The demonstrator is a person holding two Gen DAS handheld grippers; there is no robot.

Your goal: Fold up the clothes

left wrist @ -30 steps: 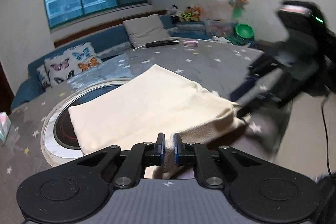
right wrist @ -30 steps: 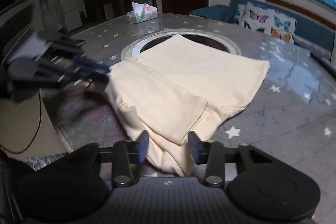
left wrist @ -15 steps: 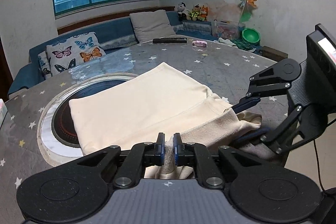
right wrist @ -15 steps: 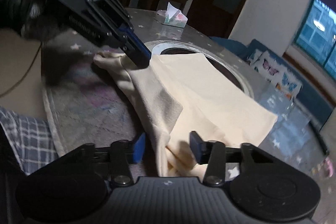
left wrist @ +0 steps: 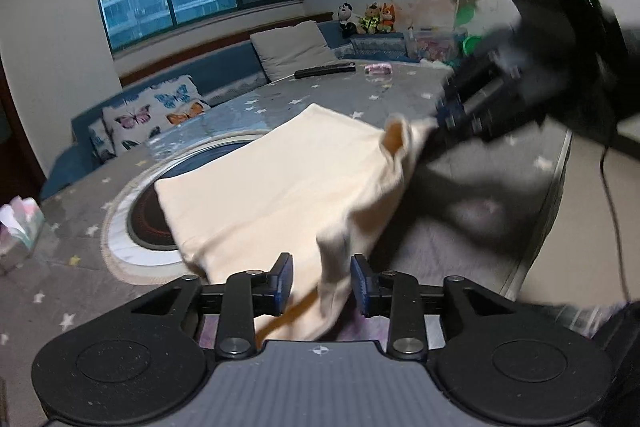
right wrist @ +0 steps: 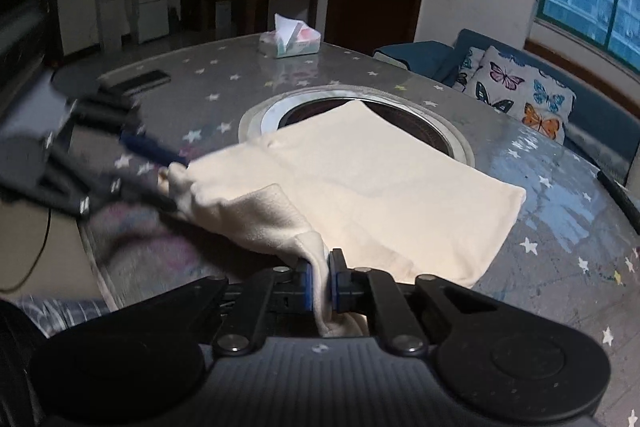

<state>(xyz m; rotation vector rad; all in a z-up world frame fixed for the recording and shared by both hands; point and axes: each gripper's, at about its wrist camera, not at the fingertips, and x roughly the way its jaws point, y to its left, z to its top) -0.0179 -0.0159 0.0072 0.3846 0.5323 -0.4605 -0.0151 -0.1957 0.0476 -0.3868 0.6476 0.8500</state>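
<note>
Changed since earlier: your left gripper fingers opening around the cloth; your right gripper fingers, previously apart, closing, now pinching it.

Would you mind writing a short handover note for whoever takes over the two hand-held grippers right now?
Left hand-held gripper: jaws opening, pads apart; a fold of the cream garment hangs between them, not clamped.
Right hand-held gripper: jaws closing on a bunched corner of the cream garment, pads pressing the cloth.
Garment: mostly flat on the star-patterned table, its far end over the round inset; the near edge is lifted and rumpled.
Done: the body looks folded into a rectangle.
Left: probably regrip with the left, carry the near edge over, and smooth it.
</note>
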